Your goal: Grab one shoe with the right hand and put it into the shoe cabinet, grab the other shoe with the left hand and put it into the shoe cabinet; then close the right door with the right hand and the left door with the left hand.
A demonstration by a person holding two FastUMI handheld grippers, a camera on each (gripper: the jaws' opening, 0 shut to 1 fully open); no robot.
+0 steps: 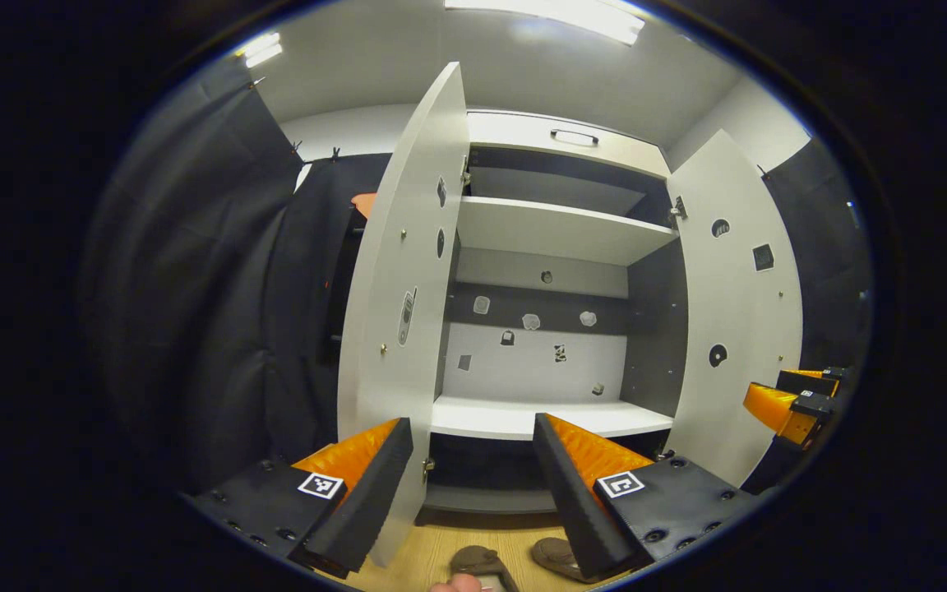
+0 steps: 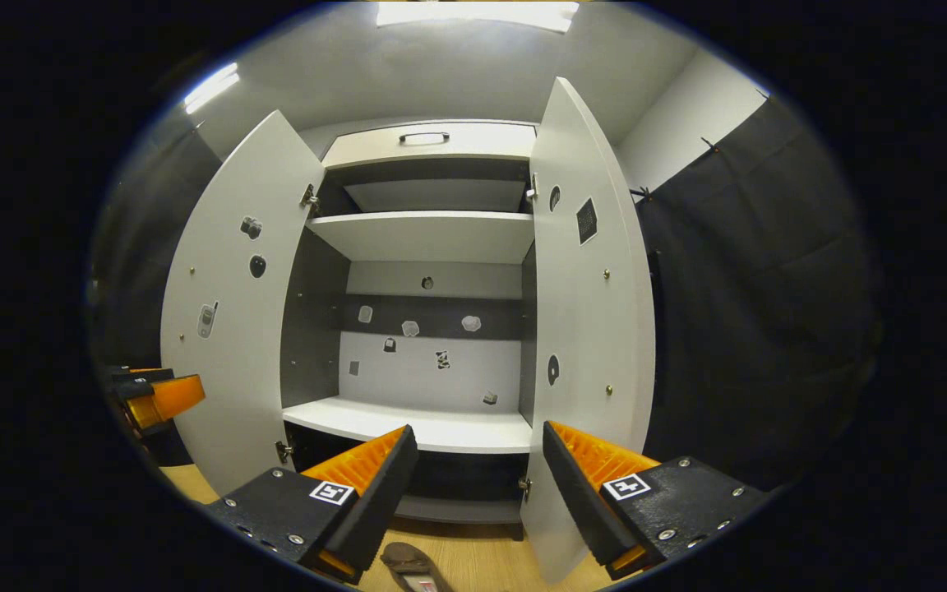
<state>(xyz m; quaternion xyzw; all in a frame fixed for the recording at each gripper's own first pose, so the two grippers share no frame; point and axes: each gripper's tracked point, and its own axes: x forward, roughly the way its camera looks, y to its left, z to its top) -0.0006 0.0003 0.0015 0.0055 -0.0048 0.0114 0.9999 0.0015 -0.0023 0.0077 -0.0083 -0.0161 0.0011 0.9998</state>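
Right gripper view looks straight into the tall white two-door shoe cabinet (image 2: 432, 329), both doors swung wide and its white lower shelf (image 2: 416, 427) bare; the right hand-held gripper (image 2: 473, 493) hangs in front of it with its fingers spread wide and nothing between them. Low at the bottom of this view, on the pale wooden floor (image 2: 482, 559), lies one brown slip-on shoe (image 2: 412, 563), below and slightly to the left of the gap between the fingers, its long axis running roughly away from the camera toward the cabinet. In the left gripper view the left hand-held gripper (image 1: 473, 485) is likewise opened wide and empty, and two brown shoes show at the bottom edge: one (image 1: 482, 563) under the gap, the other (image 1: 560, 555) just beside it, partly behind the near finger. Both shoes sit on the floor in front of the cabinet, well below either gripper, so neither is placed yet. The first move probably calls for the right gripper to drop down and tilt toward the shoe beneath it; I cannot tell for certain which of the pair lies nearer the right hand.
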